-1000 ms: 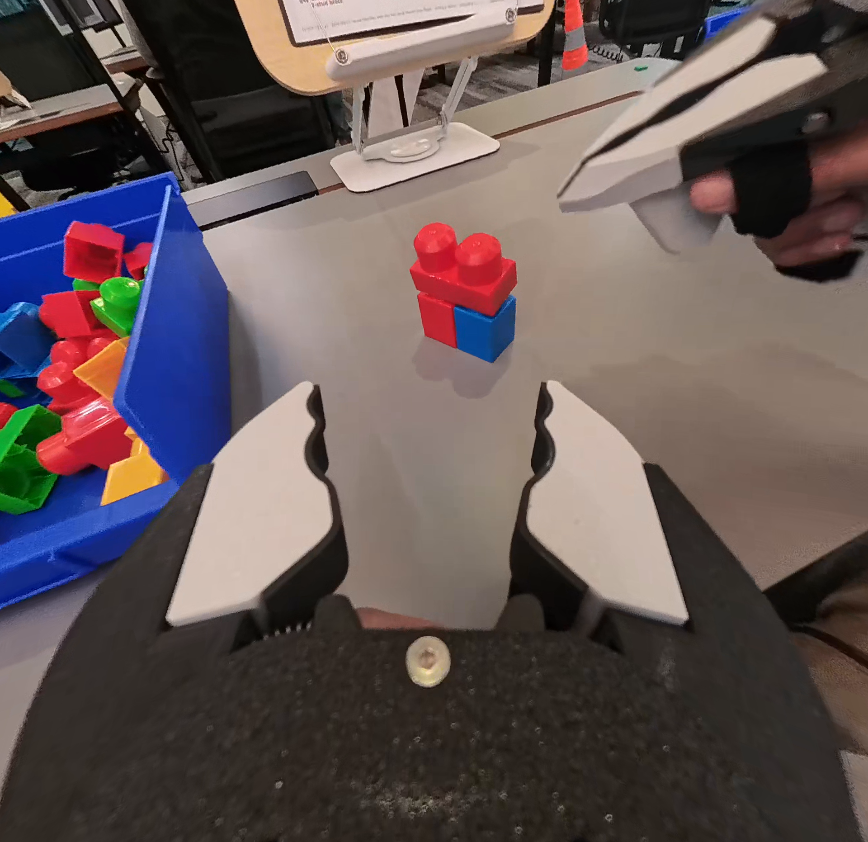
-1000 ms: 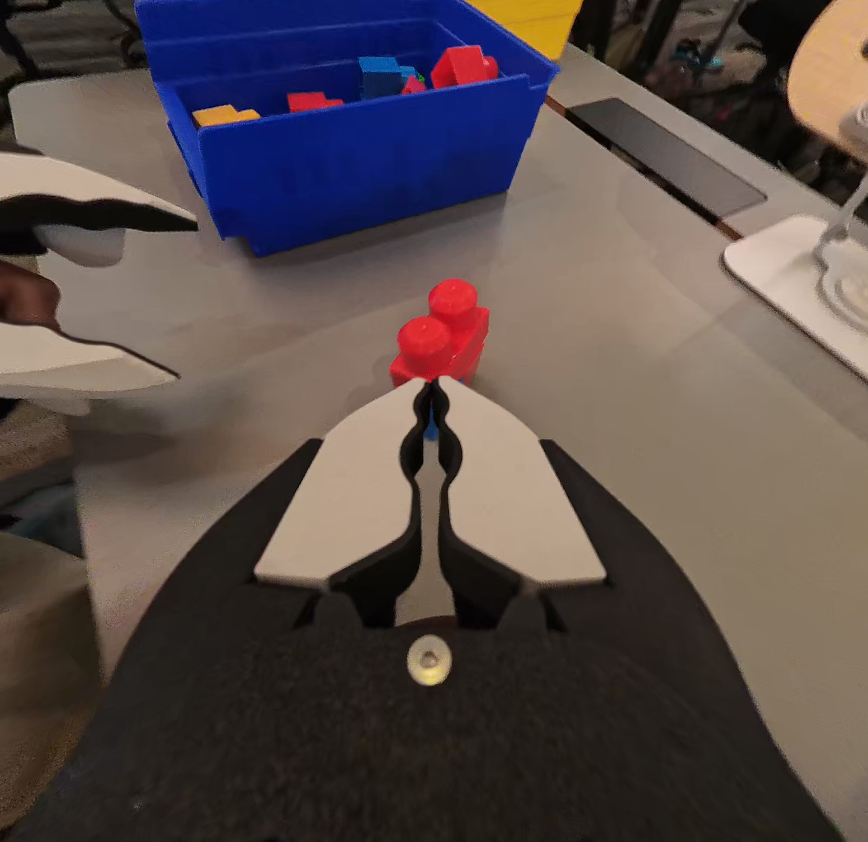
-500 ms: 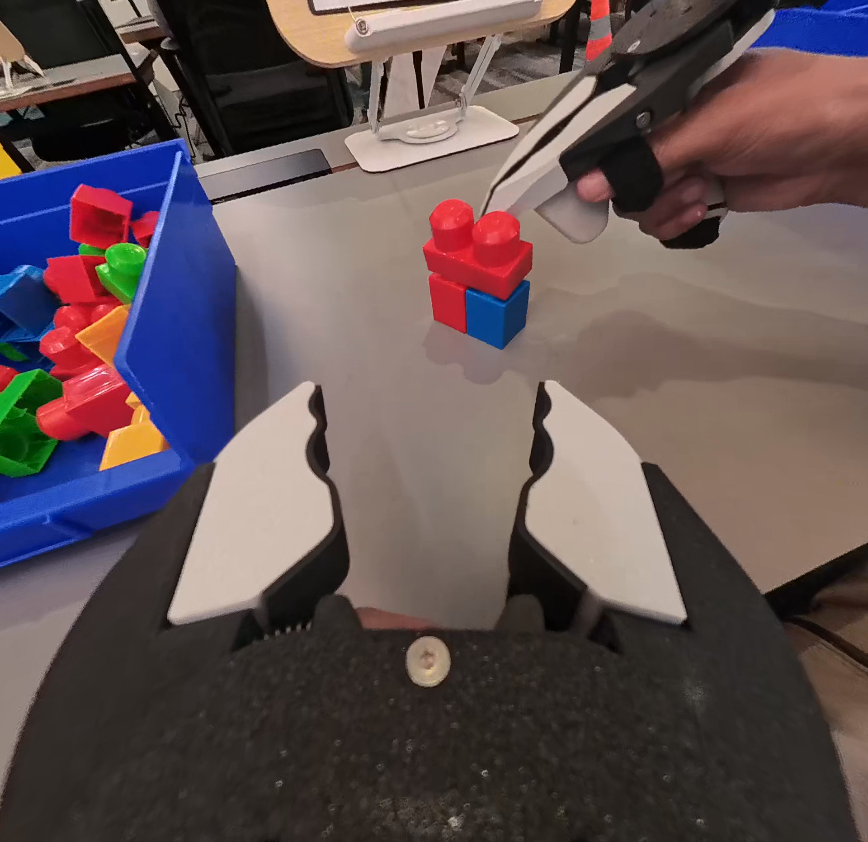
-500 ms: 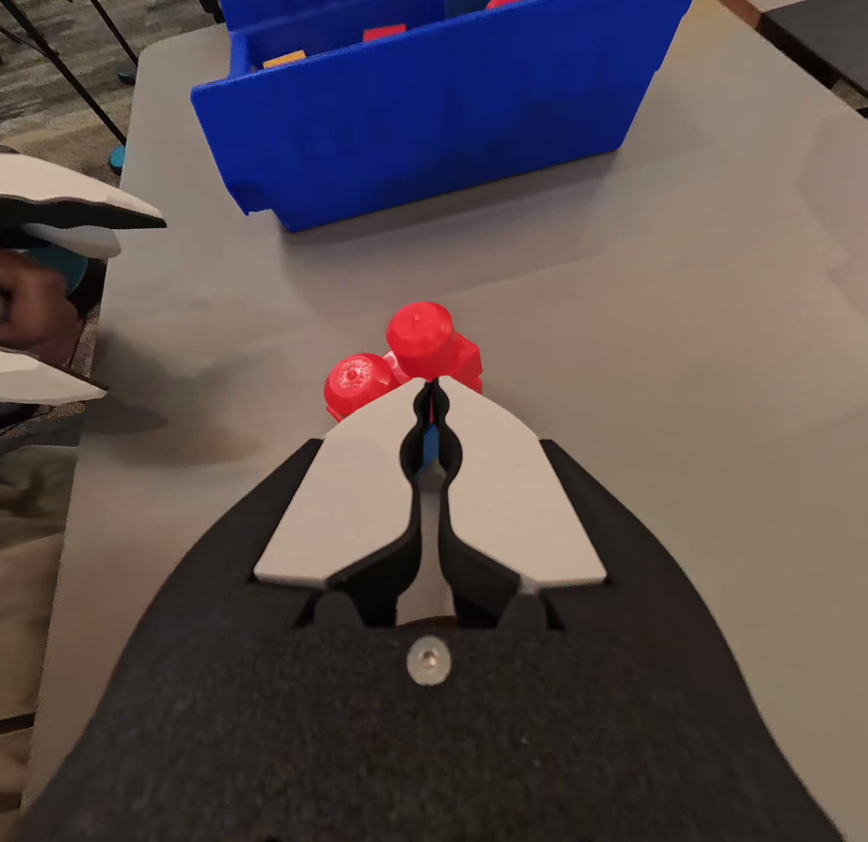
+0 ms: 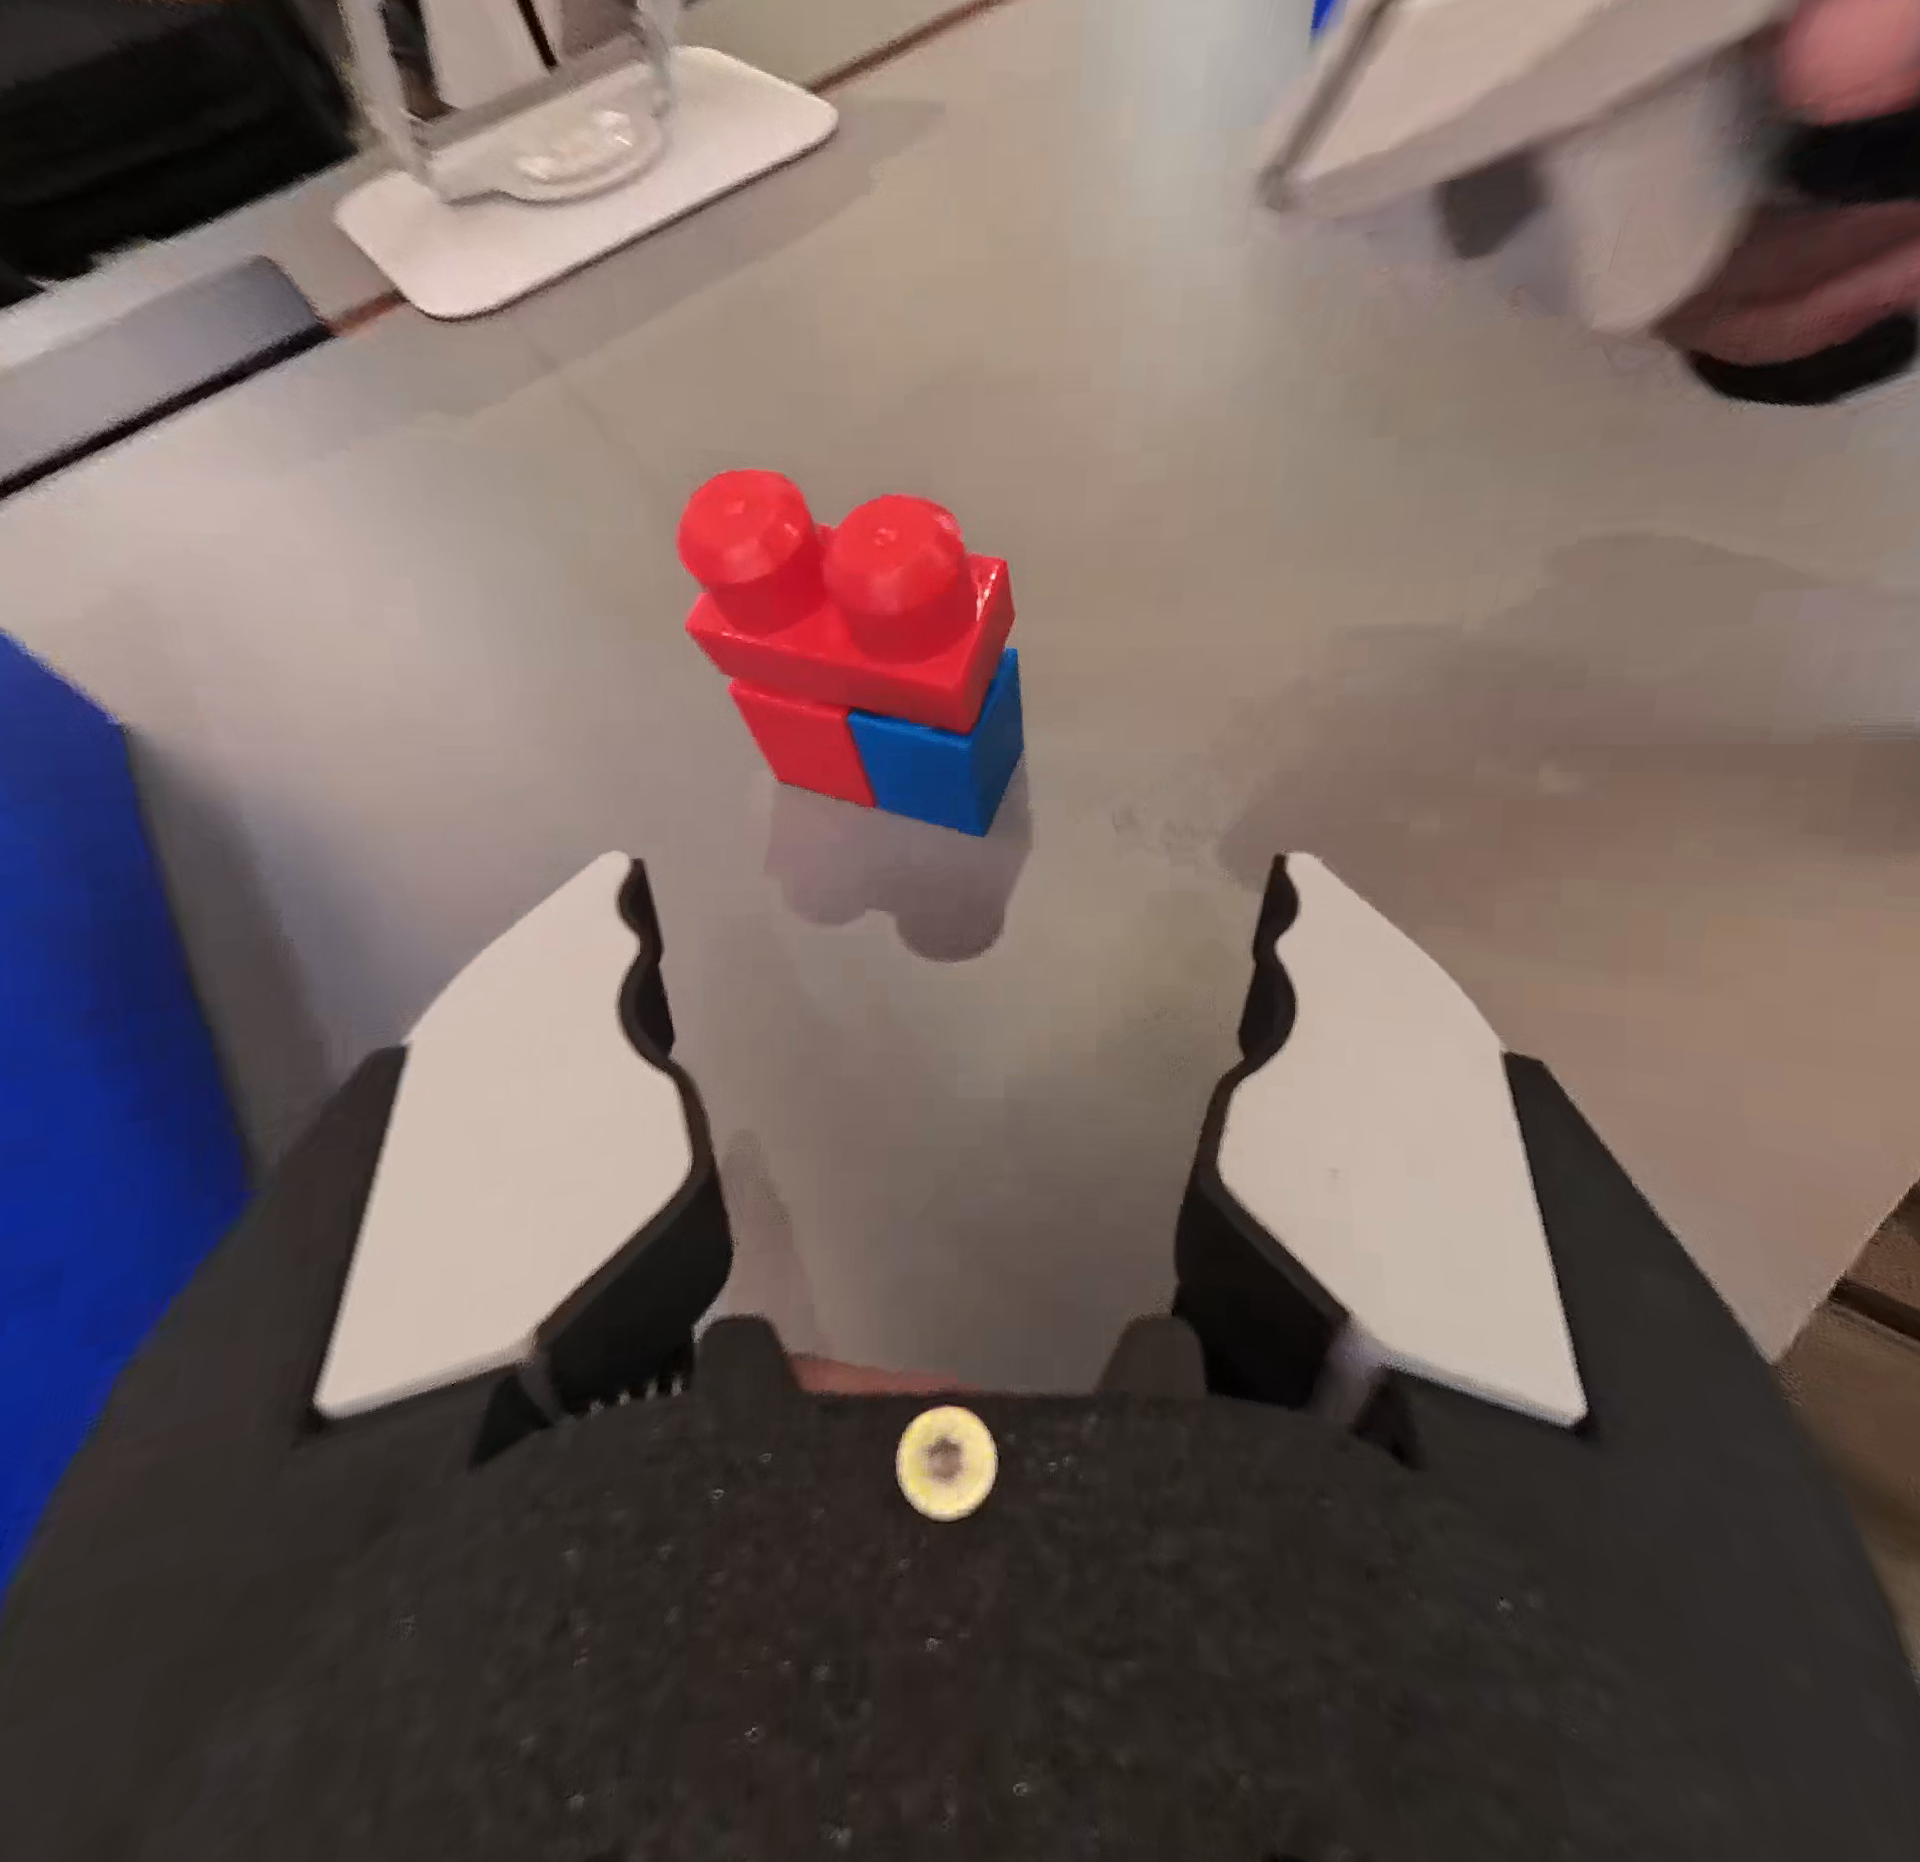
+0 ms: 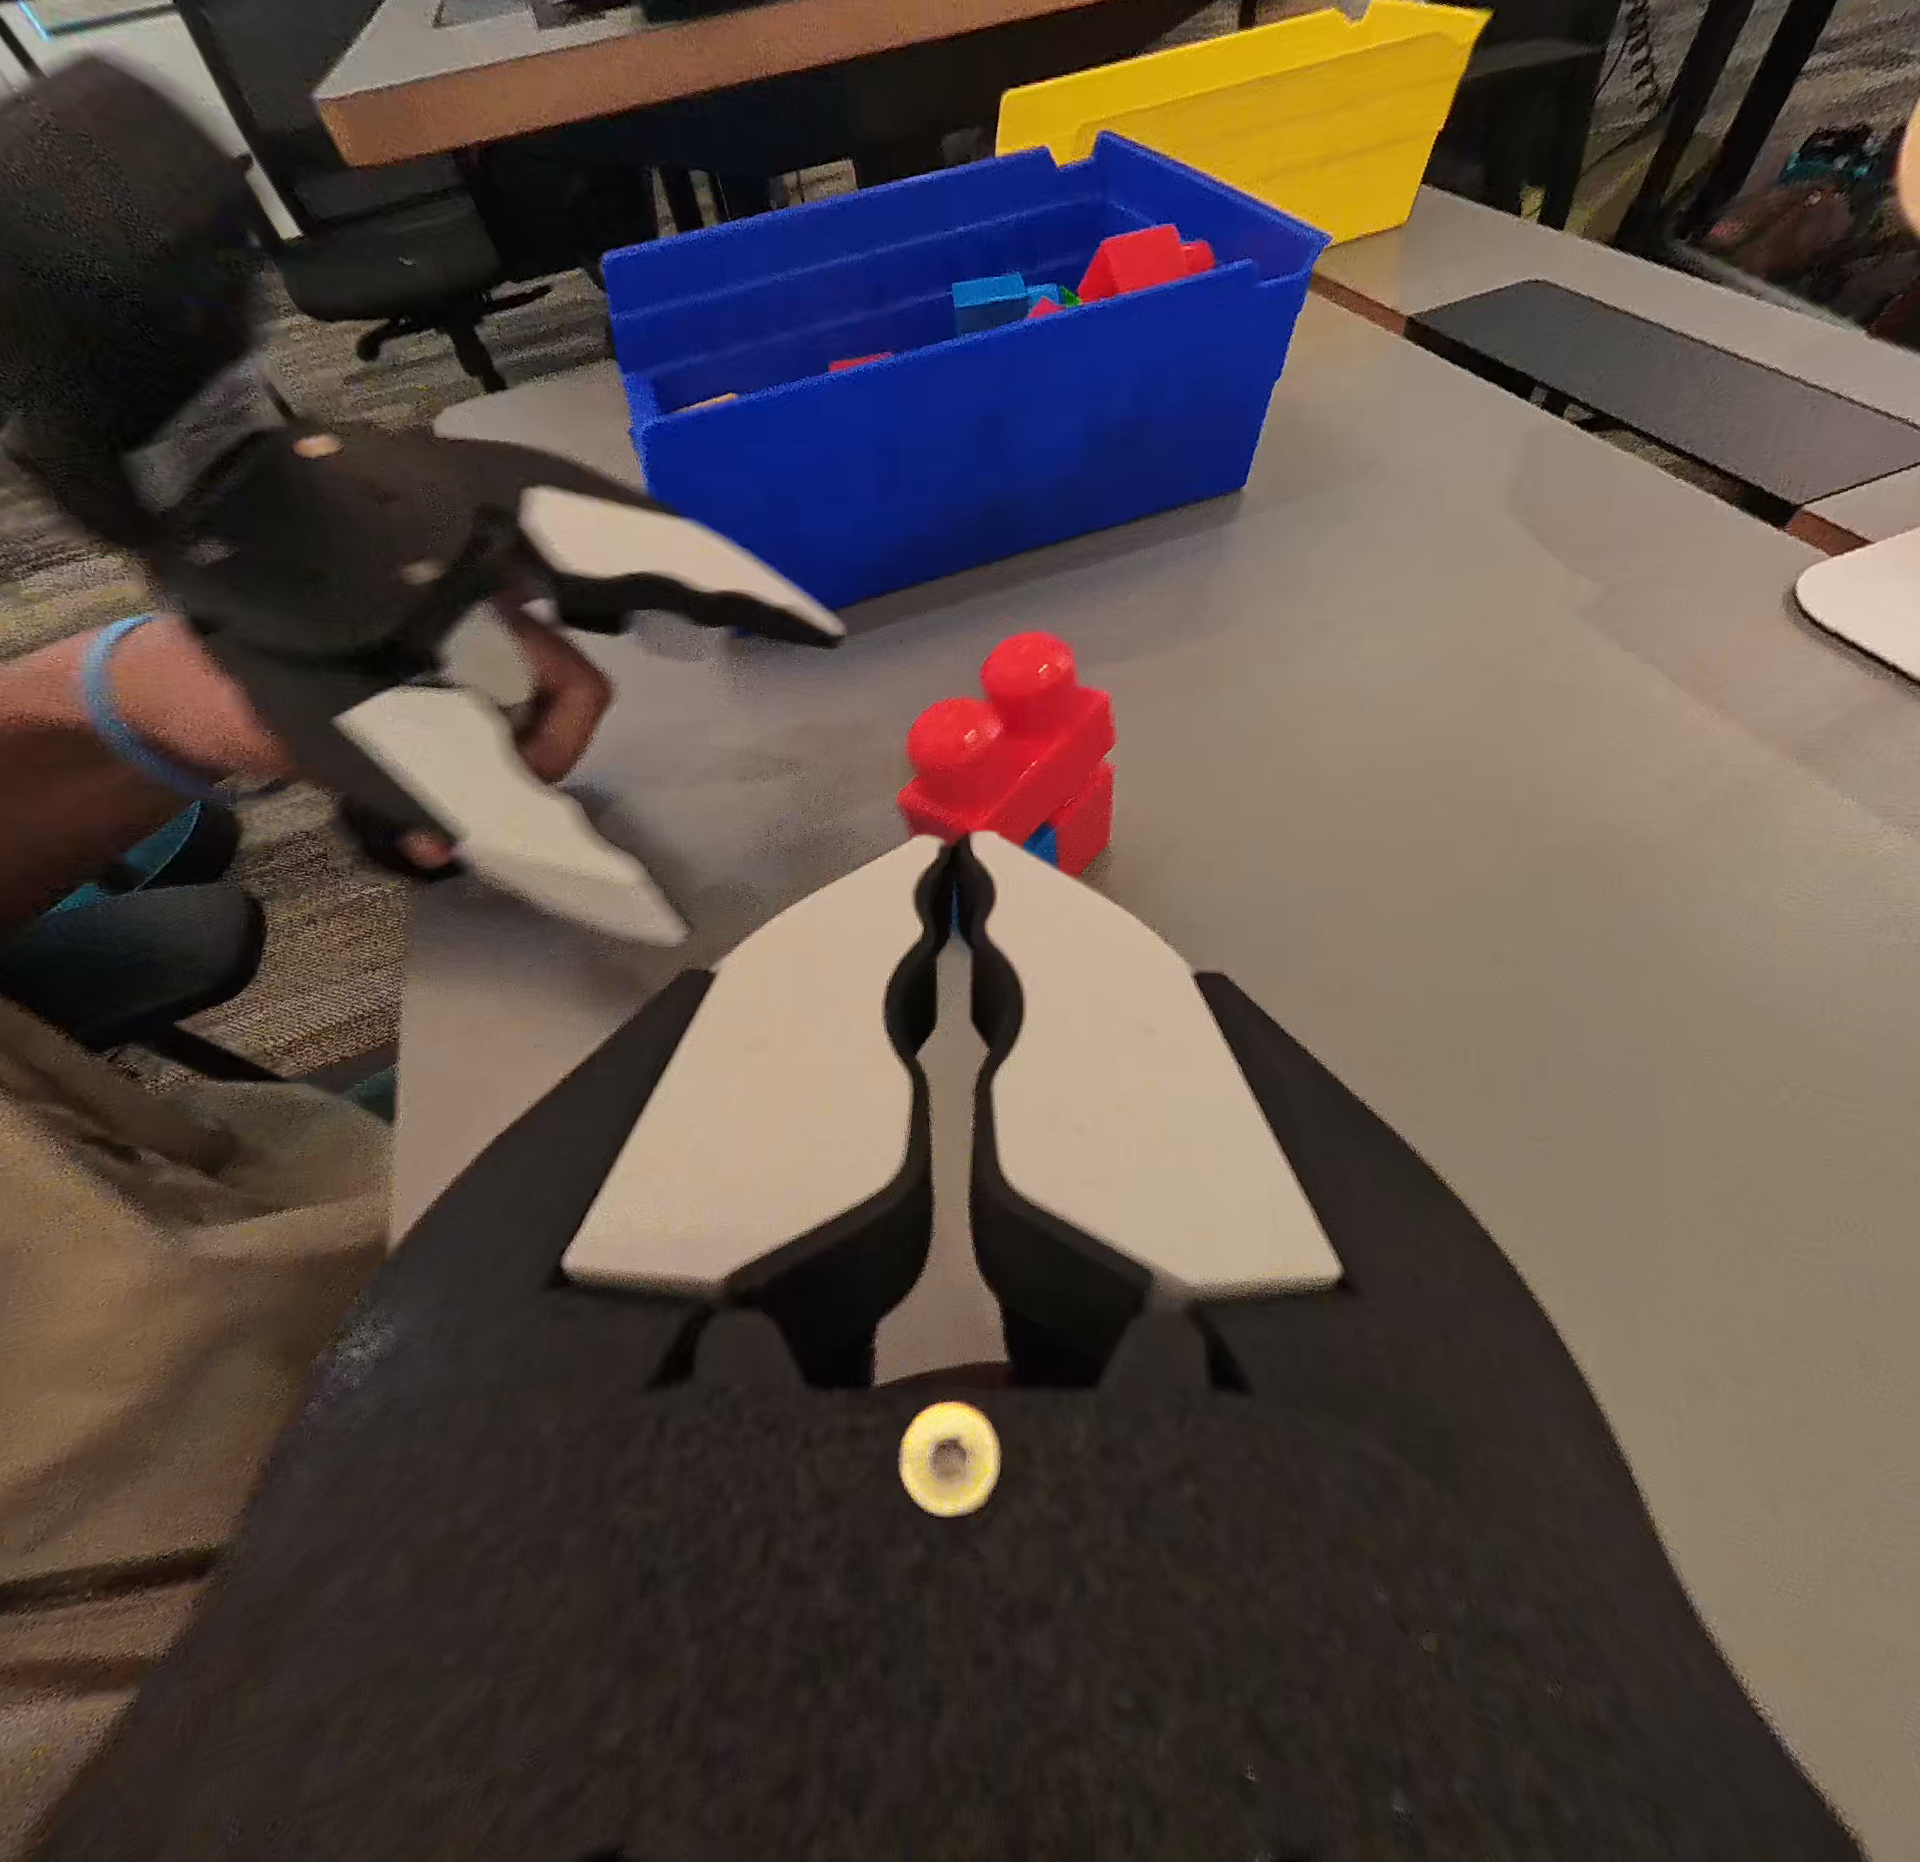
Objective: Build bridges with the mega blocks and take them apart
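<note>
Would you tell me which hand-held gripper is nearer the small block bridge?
Likely the left hand-held gripper, open, low just before the block bridge. The right hand-held gripper, shut, hangs raised off to its side.

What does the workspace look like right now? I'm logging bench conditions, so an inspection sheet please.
Surface: grey table, bare around the build.
Job's things: red two-stud block sits on a small red block and a small blue block; blue bin holds loose blocks.
Clutter: white stand base at the far edge.
Grippers: left gripper open, empty; right gripper shut, empty.
Cables: nothing seen.
Surroundings: yellow bin, another table, office chair.
</note>
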Action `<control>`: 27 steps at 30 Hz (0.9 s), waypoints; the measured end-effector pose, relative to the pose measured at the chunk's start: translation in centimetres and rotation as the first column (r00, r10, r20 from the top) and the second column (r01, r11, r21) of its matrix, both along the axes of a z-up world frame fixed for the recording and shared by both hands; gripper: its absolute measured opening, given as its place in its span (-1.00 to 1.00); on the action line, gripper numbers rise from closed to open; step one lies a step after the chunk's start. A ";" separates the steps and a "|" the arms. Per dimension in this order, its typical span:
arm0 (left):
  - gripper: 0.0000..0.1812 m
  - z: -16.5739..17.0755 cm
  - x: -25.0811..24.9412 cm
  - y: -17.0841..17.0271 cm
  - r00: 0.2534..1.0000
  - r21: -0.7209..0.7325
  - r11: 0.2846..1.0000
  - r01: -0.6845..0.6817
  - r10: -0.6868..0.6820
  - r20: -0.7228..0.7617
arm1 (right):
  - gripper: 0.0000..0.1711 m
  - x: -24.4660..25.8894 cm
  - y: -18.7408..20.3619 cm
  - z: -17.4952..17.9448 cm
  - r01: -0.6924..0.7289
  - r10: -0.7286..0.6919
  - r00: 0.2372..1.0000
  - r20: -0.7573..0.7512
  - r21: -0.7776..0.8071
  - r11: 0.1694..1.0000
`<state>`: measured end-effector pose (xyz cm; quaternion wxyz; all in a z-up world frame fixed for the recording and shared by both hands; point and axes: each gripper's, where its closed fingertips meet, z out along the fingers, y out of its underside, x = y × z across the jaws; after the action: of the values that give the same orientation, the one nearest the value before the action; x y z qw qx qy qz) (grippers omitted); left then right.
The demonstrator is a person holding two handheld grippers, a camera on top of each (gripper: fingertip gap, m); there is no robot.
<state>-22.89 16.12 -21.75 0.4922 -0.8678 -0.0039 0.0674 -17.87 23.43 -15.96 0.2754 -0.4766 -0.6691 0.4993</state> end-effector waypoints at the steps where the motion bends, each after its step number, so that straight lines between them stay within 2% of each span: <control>1: 0.22 -0.4 -0.2 0.6 1.000 -0.018 1.000 0.013 -0.012 0.028 | -1.00 1.3 -0.3 -0.1 0.005 -0.005 1.000 -0.008 0.006 1.000; 7: 0.27 -3.1 -2.5 3.2 0.996 -0.165 0.985 0.049 -0.036 0.084 | -1.00 6.5 -1.2 -0.1 0.054 -0.053 0.998 -0.031 0.041 0.998; 10: 0.40 -4.7 -3.4 3.8 0.995 -0.249 0.966 0.070 -0.050 0.084 | -1.00 7.7 -0.9 0.3 0.084 -0.082 0.995 -0.047 0.027 0.996; 15: 0.40 -5.3 -3.0 5.1 0.984 -0.263 0.955 0.137 -0.100 0.150 | -1.00 8.6 -0.7 0.8 0.092 -0.094 0.993 -0.064 -0.035 0.995; 27: 0.36 -5.9 -2.6 6.9 0.982 -0.301 0.939 0.168 -0.132 0.136 | -1.00 9.5 -0.4 1.8 0.087 -0.091 0.991 -0.093 -0.051 0.995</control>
<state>-25.45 23.03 -27.65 0.3521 -0.9347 0.0446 -0.0203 -8.34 23.05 -14.12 0.3180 -0.4878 -0.6215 0.5241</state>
